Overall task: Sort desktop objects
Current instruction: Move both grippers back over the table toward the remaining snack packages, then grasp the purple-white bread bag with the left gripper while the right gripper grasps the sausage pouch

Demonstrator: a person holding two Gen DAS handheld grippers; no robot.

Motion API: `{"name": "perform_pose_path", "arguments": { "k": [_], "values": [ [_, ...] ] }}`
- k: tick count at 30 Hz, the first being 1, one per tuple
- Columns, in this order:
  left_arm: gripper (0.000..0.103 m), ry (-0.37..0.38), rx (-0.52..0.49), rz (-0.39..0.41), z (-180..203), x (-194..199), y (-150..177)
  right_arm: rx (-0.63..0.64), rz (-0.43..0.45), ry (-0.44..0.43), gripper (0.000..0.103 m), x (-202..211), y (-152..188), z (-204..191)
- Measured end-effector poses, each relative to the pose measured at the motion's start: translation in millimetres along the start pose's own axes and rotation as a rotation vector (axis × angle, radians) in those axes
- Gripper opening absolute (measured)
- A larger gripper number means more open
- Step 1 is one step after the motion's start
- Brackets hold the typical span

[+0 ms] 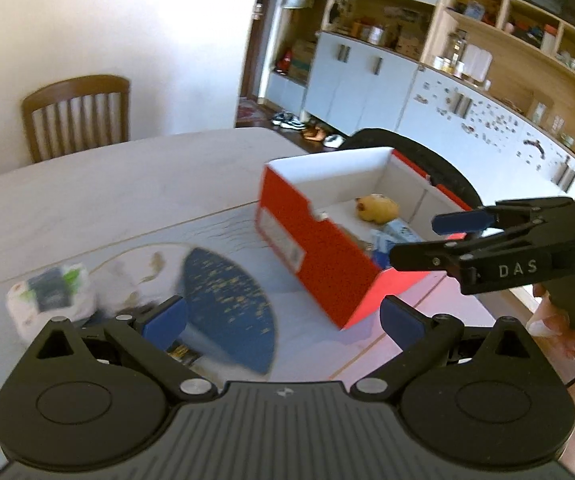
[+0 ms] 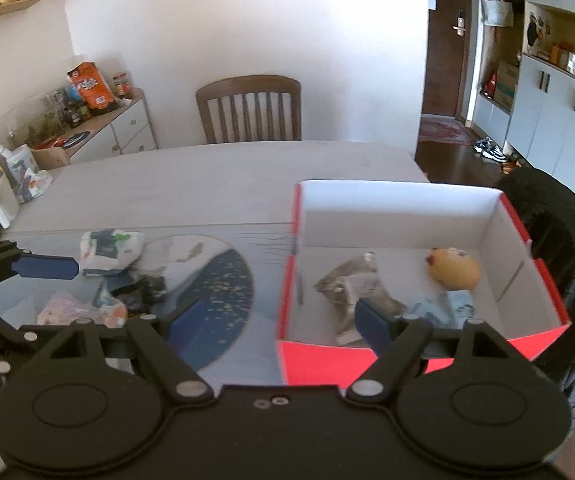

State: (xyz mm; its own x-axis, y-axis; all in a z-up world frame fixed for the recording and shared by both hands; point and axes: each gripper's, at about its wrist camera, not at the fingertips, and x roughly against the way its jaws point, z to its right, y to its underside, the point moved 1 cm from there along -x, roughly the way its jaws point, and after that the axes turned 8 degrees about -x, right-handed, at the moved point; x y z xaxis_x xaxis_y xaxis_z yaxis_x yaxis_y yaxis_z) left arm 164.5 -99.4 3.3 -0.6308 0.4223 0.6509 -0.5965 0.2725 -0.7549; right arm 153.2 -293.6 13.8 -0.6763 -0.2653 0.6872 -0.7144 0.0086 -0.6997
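A red box (image 2: 287,300) with a white inside stands on the right of the table. In it lie a yellow toy (image 2: 453,274), a silver wrapper (image 2: 347,284) and a light blue packet (image 2: 453,308). Left of the box, on a mat with a dark blue round patch (image 2: 223,296), lie a white tissue pack (image 2: 111,250), a pink packet (image 2: 75,310) and a dark wrapper (image 2: 143,290). My right gripper (image 2: 283,322) is open and empty over the box's near left corner. My left gripper (image 1: 283,322) is open and empty above the mat, between the tissue pack (image 1: 51,296) and the box (image 1: 319,256). In the left wrist view my right gripper (image 1: 433,240) reaches over the box from the right.
The pale wooden table (image 2: 207,184) stretches behind the mat to a wooden chair (image 2: 249,108). A black chair back (image 2: 559,220) stands close behind the box's right side. A sideboard (image 2: 127,128) with jars and bags is at the far left. Cupboards (image 1: 367,76) line the right wall.
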Motion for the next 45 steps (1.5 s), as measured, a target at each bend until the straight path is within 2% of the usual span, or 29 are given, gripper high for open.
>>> {"name": "perform_pose_path", "arguments": {
  "k": [8,20,31,45],
  "values": [
    [0.103,-0.107,0.021,0.004,-46.6,23.4,29.6,0.038,-0.027,-0.042,0.082,-13.5,14.0,-53.9],
    [0.103,-0.182,0.055,-0.014,-94.3,35.6,62.3,0.091,-0.074,-0.07,0.082,-43.8,37.2,-111.3],
    [0.103,-0.242,0.075,-0.057,-119.7,22.0,86.1,0.108,-0.104,-0.061,0.082,-77.6,52.7,-137.3],
    [0.103,-0.259,0.054,-0.093,-134.8,-0.8,98.4,0.103,-0.147,-0.016,0.08,-120.8,66.7,-148.7]
  ]
}}
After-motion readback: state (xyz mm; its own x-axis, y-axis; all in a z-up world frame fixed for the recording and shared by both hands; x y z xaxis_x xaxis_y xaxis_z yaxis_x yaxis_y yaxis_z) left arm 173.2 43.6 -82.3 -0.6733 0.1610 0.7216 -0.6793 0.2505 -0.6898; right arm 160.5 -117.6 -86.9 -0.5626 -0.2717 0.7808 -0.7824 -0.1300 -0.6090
